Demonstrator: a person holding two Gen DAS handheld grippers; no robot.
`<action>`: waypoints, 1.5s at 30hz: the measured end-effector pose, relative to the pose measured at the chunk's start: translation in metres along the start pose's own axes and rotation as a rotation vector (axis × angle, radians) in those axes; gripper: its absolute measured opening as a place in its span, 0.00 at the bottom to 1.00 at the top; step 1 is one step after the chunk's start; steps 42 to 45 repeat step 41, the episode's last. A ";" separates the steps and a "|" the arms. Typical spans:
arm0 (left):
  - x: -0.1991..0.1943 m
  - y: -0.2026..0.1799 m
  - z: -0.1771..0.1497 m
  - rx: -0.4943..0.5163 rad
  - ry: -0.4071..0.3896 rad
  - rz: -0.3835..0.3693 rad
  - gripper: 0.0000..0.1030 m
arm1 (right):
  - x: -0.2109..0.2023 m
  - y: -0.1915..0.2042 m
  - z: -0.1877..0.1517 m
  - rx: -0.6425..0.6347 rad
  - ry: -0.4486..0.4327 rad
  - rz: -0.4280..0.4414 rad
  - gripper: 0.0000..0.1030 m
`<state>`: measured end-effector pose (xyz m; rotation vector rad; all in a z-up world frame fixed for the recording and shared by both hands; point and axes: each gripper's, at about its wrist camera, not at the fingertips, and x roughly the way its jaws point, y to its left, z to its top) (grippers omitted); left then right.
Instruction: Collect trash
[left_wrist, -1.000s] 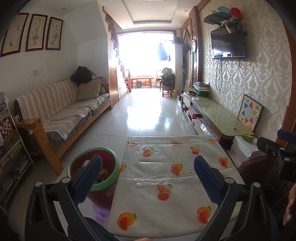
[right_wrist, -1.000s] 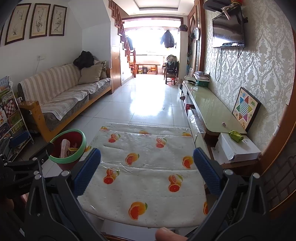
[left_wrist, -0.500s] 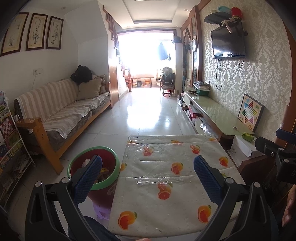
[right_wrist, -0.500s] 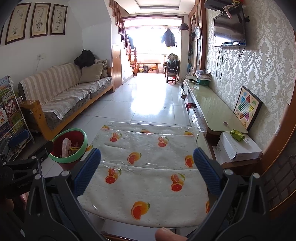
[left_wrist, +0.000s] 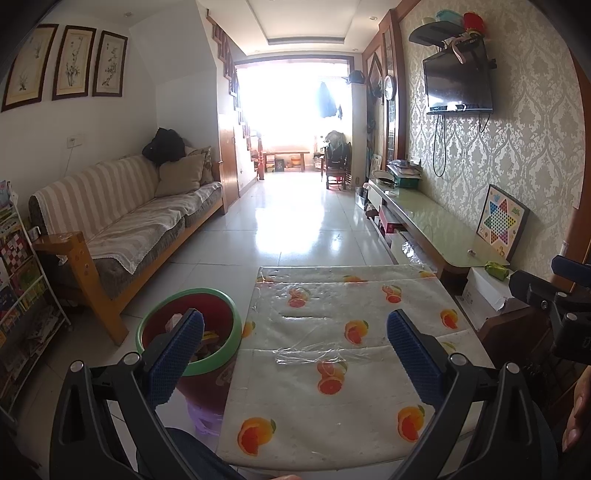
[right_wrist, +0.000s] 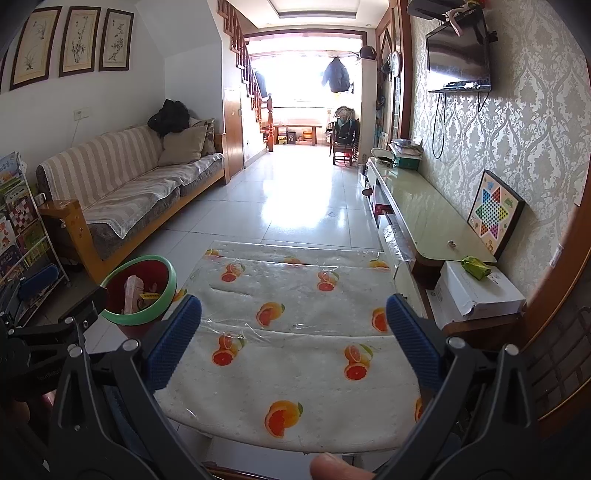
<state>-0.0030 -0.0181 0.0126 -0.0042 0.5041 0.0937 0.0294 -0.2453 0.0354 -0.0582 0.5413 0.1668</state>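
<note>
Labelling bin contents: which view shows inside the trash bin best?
Right wrist view. The trash bin sits unblocked there, with its rim and the scraps inside visible. In the left wrist view the bin is nearer, but a finger of the left gripper covers part of its opening.

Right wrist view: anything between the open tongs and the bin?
Nothing to pick. In the right wrist view, only the orange-print tablecloth lies between the right tongs and the bin, which stands off the table's left edge.
</note>
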 end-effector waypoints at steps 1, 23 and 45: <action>0.000 0.000 0.000 0.000 -0.001 0.000 0.92 | 0.000 0.001 0.000 -0.001 0.000 0.000 0.95; 0.003 -0.004 0.000 0.003 -0.007 -0.006 0.92 | 0.001 -0.001 -0.001 0.006 0.002 -0.006 0.95; -0.001 -0.006 -0.001 -0.010 -0.021 0.002 0.92 | 0.003 0.002 -0.004 0.007 0.007 -0.008 0.95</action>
